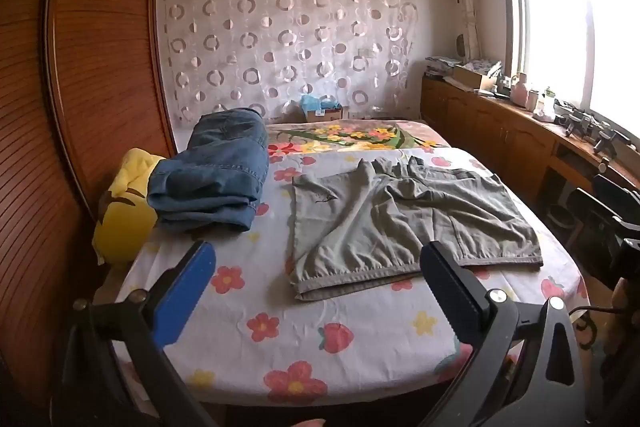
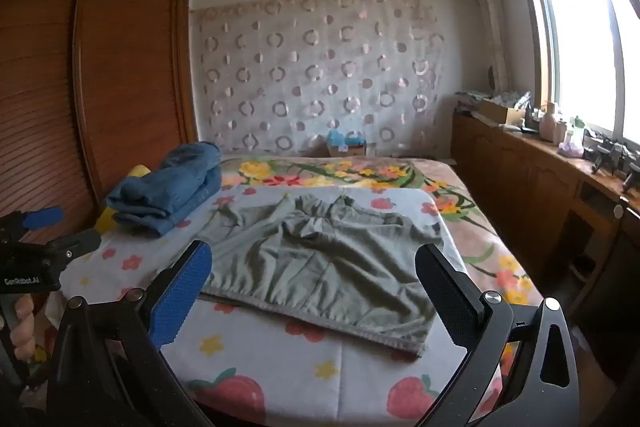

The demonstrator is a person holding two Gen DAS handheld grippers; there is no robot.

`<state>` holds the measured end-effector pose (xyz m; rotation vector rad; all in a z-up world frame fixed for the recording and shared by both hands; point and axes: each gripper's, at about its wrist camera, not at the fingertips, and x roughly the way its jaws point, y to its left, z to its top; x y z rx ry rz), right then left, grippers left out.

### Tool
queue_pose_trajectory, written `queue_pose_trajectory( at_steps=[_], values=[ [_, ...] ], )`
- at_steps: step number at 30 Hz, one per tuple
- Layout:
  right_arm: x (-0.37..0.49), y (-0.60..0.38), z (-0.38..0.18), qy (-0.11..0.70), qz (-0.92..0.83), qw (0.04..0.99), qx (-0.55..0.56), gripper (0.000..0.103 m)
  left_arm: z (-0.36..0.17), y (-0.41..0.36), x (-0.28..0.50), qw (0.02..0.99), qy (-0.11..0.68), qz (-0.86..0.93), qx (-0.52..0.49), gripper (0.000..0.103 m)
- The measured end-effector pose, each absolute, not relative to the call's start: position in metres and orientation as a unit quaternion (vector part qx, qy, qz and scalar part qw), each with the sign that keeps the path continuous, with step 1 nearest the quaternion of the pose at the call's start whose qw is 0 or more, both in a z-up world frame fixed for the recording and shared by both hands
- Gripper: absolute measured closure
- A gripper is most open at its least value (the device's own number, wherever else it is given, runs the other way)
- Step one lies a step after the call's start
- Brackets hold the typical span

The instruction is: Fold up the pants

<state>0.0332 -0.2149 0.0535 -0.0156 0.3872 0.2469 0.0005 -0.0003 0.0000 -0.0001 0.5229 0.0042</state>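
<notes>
Grey-green shorts (image 1: 404, 219) lie spread and wrinkled on the flowered bed sheet (image 1: 340, 339), waistband toward me. In the right wrist view the same shorts (image 2: 320, 263) lie just beyond my fingers. My left gripper (image 1: 318, 259) hangs open above the near part of the bed, short of the waistband, with nothing between its blue pad and black pad. My right gripper (image 2: 314, 261) is also open and empty, hovering in front of the shorts' near hem. The left gripper (image 2: 44, 227) shows at the left edge of the right wrist view, held by a hand.
Folded blue jeans (image 1: 216, 175) are stacked at the bed's left side beside a yellow plush pillow (image 1: 124, 207). A wooden wardrobe (image 1: 80, 67) stands close on the left. A long wooden cabinet (image 1: 500, 131) with clutter runs under the window on the right. A cardboard box (image 1: 324, 111) sits behind the bed.
</notes>
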Motion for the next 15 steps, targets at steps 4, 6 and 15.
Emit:
queue_pose_trajectory(
  at_steps=[4,6,15],
  values=[
    [0.0324,-0.2148,0.0537,0.188,0.123,0.974,-0.008,0.000,-0.0007,-0.0009,0.0029,0.966,0.259,0.003,0.002,0.000],
    [0.0321,-0.2147,0.0540,0.189,0.123,0.974,-0.007,0.000,-0.0015,-0.0018,0.0051,0.966,0.260,0.005,0.003,0.000],
    [0.0319,-0.2162,0.0520,0.193,0.124,0.973,-0.004,0.000,0.0006,0.0009,-0.0016,0.968,0.251,0.001,0.000,0.000]
  ],
)
